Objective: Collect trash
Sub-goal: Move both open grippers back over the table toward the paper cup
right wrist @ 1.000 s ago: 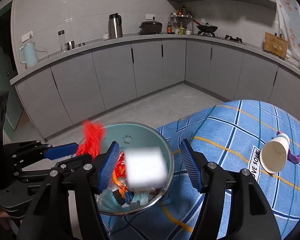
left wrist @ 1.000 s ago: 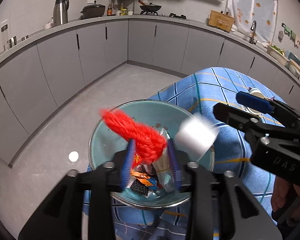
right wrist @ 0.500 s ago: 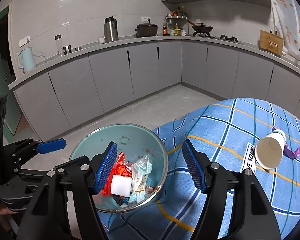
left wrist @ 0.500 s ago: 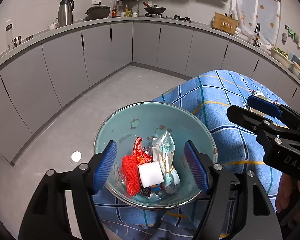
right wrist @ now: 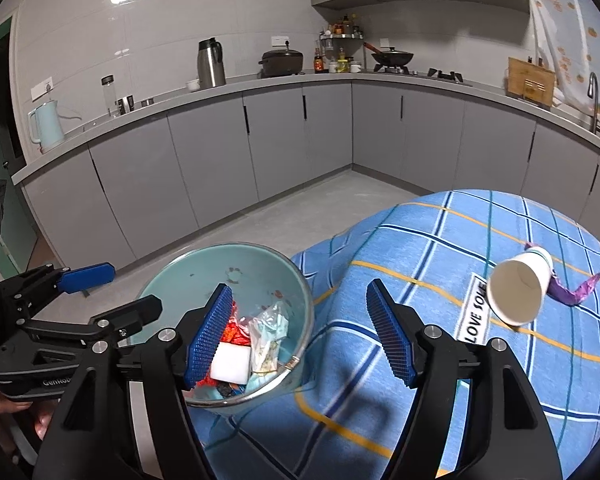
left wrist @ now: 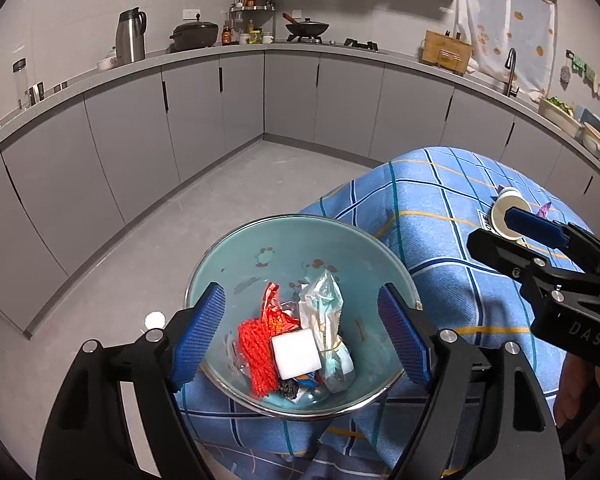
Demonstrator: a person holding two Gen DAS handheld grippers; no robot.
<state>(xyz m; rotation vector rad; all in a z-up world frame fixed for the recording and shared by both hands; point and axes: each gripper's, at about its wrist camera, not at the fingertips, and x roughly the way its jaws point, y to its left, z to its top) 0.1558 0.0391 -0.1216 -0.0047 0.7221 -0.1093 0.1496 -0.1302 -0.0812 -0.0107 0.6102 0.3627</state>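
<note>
Trash, a red mesh [left wrist: 256, 354], white block [left wrist: 296, 353] and wrappers, lies in the teal bin [left wrist: 260, 240]; above it the empty left gripper [left wrist: 300, 336] is opening, the right gripper [right wrist: 300, 336] is wide and empty, and a paper cup [right wrist: 518, 294] waits on the cloth beyond.

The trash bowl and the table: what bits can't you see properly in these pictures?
- Bottom of the trash bowl: buried under the red net, white block and wrappers, both views.
- Paper cup: left view, partly behind the right claw.
- Purple scrap: right view, partly behind the cup.
- Table label: only "LOVE SO" readable.
- Counter bottles: too small.
</note>
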